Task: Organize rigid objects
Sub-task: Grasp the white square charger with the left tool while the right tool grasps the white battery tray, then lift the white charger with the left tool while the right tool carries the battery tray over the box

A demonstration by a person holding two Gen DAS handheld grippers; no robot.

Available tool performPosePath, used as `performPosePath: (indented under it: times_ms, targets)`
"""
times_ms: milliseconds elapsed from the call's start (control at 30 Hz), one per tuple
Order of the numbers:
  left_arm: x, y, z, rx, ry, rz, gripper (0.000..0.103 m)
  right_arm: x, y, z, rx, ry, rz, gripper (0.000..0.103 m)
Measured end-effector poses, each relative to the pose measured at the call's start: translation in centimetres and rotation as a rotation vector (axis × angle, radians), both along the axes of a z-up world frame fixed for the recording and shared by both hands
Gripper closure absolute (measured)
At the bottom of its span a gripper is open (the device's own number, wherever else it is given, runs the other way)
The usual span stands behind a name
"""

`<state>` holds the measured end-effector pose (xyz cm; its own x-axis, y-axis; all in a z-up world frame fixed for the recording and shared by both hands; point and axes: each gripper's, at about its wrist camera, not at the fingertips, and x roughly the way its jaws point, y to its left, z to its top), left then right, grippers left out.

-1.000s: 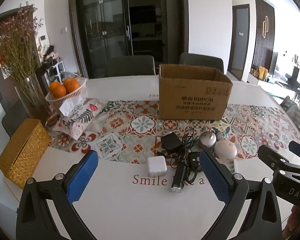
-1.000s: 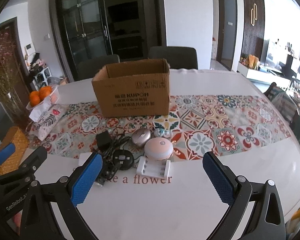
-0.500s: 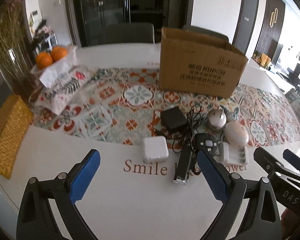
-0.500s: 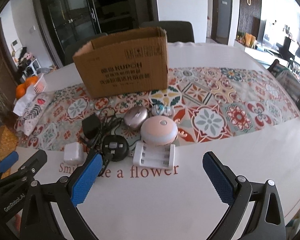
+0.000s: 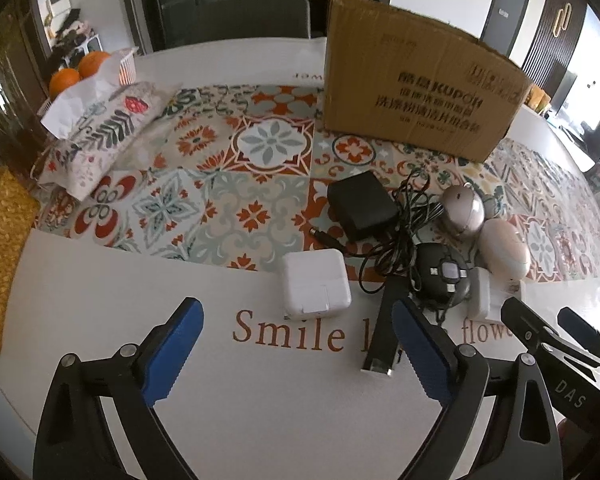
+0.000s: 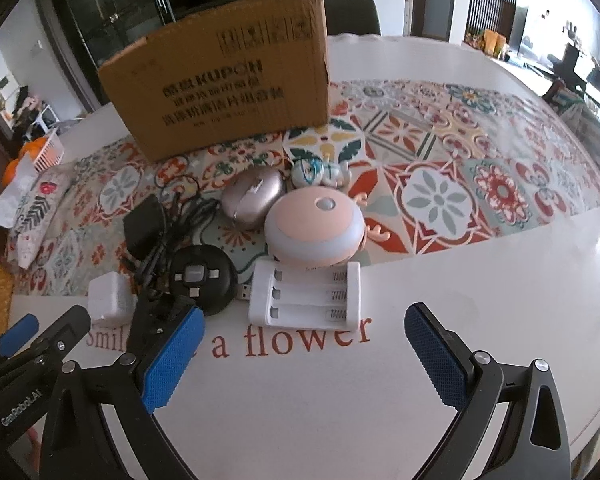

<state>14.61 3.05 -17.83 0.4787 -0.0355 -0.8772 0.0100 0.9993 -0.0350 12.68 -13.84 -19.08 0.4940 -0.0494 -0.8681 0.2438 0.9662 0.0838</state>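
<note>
Between the left gripper (image 5: 296, 354) jaws, which have just been narrowing yet stand apart on nothing, bare bench (image 5: 100, 288) shows; white charger (image 5: 315, 285) lies near at 12 o'clock. Right gripper (image 6: 300, 354) likewise gapes empty, battery holder (image 6: 305, 298) at 12 o'clock; cardboard box (image 6: 224, 76) beyond, presumably the destination.

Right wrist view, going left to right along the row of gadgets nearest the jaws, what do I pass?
White square charger → round black hub → white battery charger.
</note>
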Motion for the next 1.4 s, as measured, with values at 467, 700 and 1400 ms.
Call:
performPosePath:
  times_ms: [467,700,1400]
  targets:
    - [2.5,-0.4,-3.3,0.058,0.027,-0.006,0.013,2.1,-0.1,-3.0,-0.050,0.065,-0.026,0.004]
    - [3.2,-0.7,-4.4,0.054,0.040,-0.020,0.022,2.9,-0.3,-4.1,-0.046,0.082,-0.026,0.012]
    - [1.0,-1.4,-4.6,-0.013,0.018,-0.107,0.058,0.4,0.1,-3.0,-0.040,0.038,0.023,0.026]
